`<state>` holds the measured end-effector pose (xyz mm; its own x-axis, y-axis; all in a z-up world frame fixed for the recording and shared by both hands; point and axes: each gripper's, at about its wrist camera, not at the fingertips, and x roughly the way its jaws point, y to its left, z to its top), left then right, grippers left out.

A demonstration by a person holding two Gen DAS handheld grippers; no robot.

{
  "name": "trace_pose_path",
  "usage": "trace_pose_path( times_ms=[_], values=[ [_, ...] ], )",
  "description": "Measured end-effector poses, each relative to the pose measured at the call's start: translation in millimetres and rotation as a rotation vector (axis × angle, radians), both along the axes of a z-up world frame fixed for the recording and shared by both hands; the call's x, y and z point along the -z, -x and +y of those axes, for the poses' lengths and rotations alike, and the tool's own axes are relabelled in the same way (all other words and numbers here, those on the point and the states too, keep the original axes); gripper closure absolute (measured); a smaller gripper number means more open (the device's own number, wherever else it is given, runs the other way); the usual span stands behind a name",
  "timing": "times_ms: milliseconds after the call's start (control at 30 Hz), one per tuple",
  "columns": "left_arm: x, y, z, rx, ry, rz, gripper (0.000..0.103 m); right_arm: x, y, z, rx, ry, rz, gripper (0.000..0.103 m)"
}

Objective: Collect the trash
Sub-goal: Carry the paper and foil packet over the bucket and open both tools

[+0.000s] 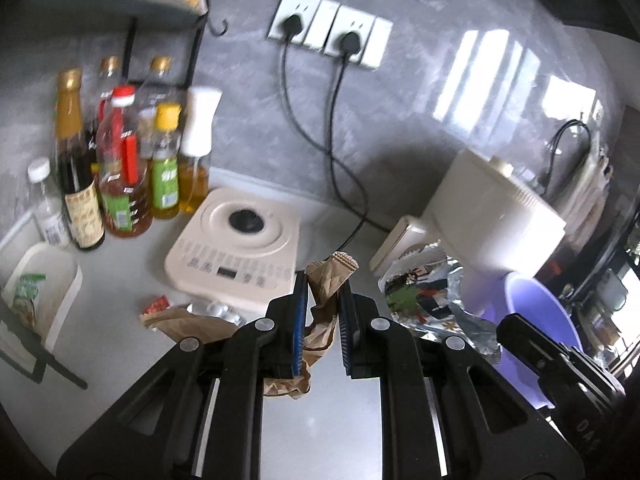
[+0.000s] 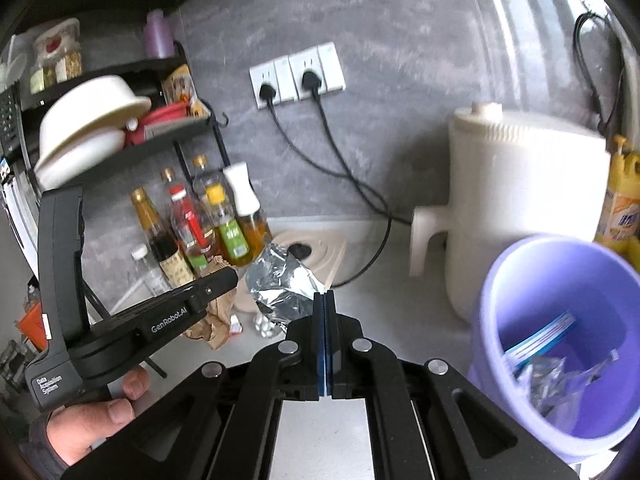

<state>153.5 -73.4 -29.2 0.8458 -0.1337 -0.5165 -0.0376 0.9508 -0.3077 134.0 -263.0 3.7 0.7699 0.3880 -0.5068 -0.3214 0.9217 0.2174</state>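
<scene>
- Left claw [image 1: 324,300] grasps crumpled brown paper [image 1: 324,280]
- Right claw [image 2: 325,300] is clenched on a foil wrapper [image 2: 280,284], lifted near the purple bin [image 2: 500,280]
- The bin already holds some trash; scraps [image 1: 160,304] remain on the counter [image 1: 112,344]

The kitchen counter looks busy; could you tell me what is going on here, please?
A person is clearing trash with two handheld grippers. The left gripper has a crumpled brown paper wrapper between its fingers. The right gripper is shut on a crinkled foil wrapper, lifted beside the purple bin, which already holds some trash. More scraps lie on the counter by the induction cooker.
</scene>
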Motion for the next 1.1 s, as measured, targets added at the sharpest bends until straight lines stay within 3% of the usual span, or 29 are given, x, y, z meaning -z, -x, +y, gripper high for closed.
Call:
trace_pose_path(
  times_ms=[600, 1000, 1100],
  values=[
    [-43, 0, -79, 0.152, -0.035, -0.095, 0.088, -42, 32, -76, 0.143, -0.021, -0.101, 0.102],
    [-58, 0, -141, 0.26, -0.05, -0.132, 0.088, -50, 41, -142, 0.283, -0.031, -0.122, 0.102],
    [-60, 0, -158, 0.289, -0.056, -0.138, 0.088, -45, 40, -158, 0.327, -0.025, -0.095, 0.098]
  ],
)
